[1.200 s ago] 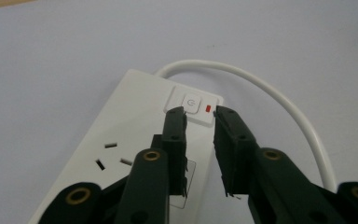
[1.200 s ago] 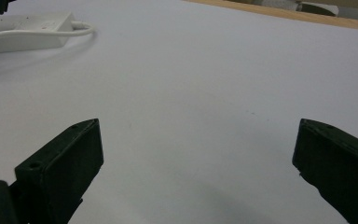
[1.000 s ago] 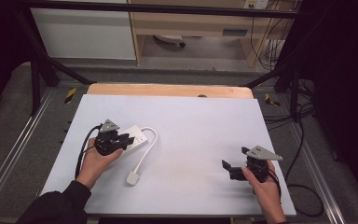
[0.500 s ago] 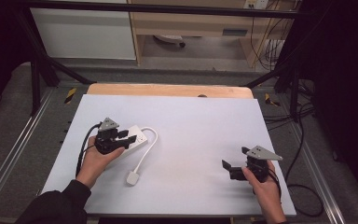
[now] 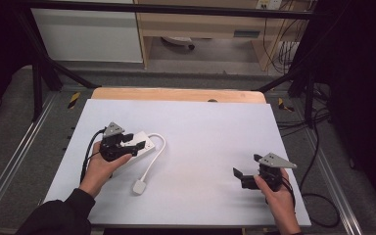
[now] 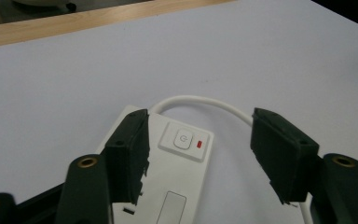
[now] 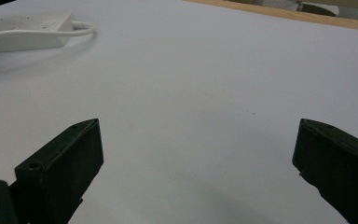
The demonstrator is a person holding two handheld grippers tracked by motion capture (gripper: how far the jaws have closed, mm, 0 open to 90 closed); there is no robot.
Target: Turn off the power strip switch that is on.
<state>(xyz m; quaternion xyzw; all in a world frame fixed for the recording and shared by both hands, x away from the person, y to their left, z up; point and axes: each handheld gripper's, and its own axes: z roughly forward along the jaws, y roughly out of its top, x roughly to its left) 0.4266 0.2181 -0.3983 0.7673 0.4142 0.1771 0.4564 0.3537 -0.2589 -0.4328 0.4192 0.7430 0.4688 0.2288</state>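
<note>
From above, the left tongs [image 5: 136, 145] hang over a white power strip [image 5: 144, 142] on the white tabletop [image 5: 210, 147], its plug [image 5: 139, 186] nearer the person; the right tongs [image 5: 238, 175] sit well apart. The left gripper view shows jaws spread wide astride the strip, gripping nothing, beside its power-symbol button [image 6: 182, 139] and red light [image 6: 199, 146]. The right gripper view has jaws wide open, empty.

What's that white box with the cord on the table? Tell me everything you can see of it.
It looks like a white plastic power strip, lying flat on the pale table at its left side. Its top carries a square power button with a small red mark beside it, and a rectangular slot lower down. A white cord leaves one end, loops round and ends in a white plug resting on the table nearer the person. The left gripper is over it, fingers open to either side; whether they touch it is unclear.
</note>
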